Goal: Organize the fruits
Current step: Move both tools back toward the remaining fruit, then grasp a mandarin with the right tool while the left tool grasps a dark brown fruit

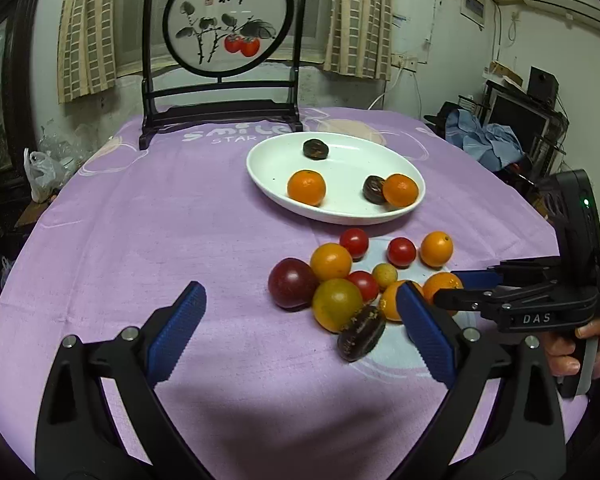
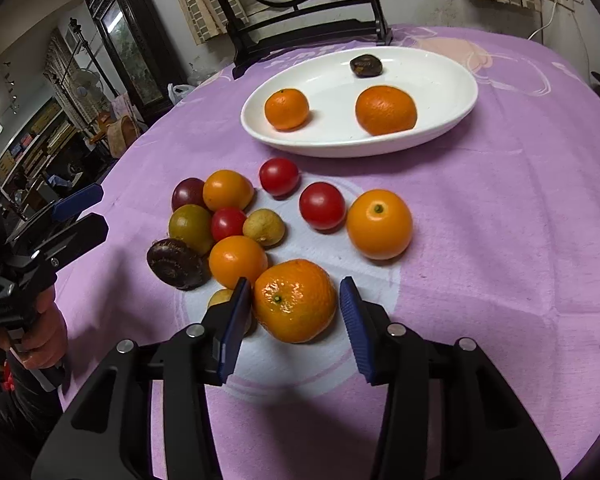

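Observation:
A white oval plate (image 1: 276,160) (image 2: 452,76) holds two mandarins (image 2: 286,109) (image 2: 385,109) and dark wrinkled fruits (image 2: 365,65). A pile of loose fruit lies on the purple cloth before it: red tomatoes (image 2: 322,205), orange and yellow-green tomatoes, a dark purple one (image 1: 292,282), dark fruits (image 2: 176,264). My right gripper (image 2: 294,308) is open with its pads either side of a mandarin (image 2: 295,300), not touching it; it also shows in the left wrist view (image 1: 466,286). My left gripper (image 1: 300,316) is open and empty, above the cloth near the pile's left front.
A black framed painted screen (image 1: 228,20) stands at the table's back edge behind the plate. The round table drops off at left and right. Furniture and clutter stand beyond it. A plastic bag (image 1: 42,172) sits at far left.

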Demonstrator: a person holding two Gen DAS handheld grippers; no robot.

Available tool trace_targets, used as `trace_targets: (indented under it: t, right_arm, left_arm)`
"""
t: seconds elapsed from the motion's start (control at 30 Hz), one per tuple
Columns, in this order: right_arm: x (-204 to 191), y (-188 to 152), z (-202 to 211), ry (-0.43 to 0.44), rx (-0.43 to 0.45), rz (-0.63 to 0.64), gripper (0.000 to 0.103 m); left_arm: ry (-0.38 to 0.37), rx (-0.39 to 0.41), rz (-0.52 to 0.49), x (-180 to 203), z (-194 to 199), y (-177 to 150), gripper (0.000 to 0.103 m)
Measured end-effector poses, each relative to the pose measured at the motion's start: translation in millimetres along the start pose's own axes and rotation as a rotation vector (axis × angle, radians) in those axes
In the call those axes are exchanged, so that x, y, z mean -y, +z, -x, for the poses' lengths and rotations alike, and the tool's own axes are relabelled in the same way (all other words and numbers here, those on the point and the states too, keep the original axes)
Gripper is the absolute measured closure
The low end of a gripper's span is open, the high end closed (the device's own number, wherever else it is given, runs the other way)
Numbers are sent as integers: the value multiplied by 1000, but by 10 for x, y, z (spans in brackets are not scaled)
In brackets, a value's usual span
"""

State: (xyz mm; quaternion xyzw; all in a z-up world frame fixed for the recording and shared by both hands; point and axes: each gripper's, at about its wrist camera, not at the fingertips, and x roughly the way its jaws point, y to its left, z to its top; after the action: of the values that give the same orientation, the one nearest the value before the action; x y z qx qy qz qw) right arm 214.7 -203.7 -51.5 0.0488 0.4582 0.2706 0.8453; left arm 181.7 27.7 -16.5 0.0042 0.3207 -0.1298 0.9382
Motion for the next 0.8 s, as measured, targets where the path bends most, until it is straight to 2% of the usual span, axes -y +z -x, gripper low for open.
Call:
trace_targets:
  t: [0.07,0.2,0.37,0.43,0.57,0.7,0.8]
  right_arm:
    - [-2,-18,-53,-13,-23,8,57]
    - [7,-8,-29,-21,-9,12,59]
    - [79,49,134,-29,65,-24,59]
    - [109,58,180,-31,80,-39,59]
    - [106,62,224,-35,94,-38,59]
    - [75,69,250,-32,103,-33,59]
    - [71,62,266,-33,106,-34,59]
  left_arm:
    - [-4,-5,-9,10,-1,-11,5]
    - [-17,-16,-24,26,1,-29,5]
    - [-125,-61,-76,115,-3,-88,9]
    - [-143,-72,-124,205,-9,-130,15]
    - [-128,-127,-188,343,-120,-205,36]
    - [-110,-186,-175,328,-239,-234,55]
    - [-97,-206,-150,284,-307,-223,59]
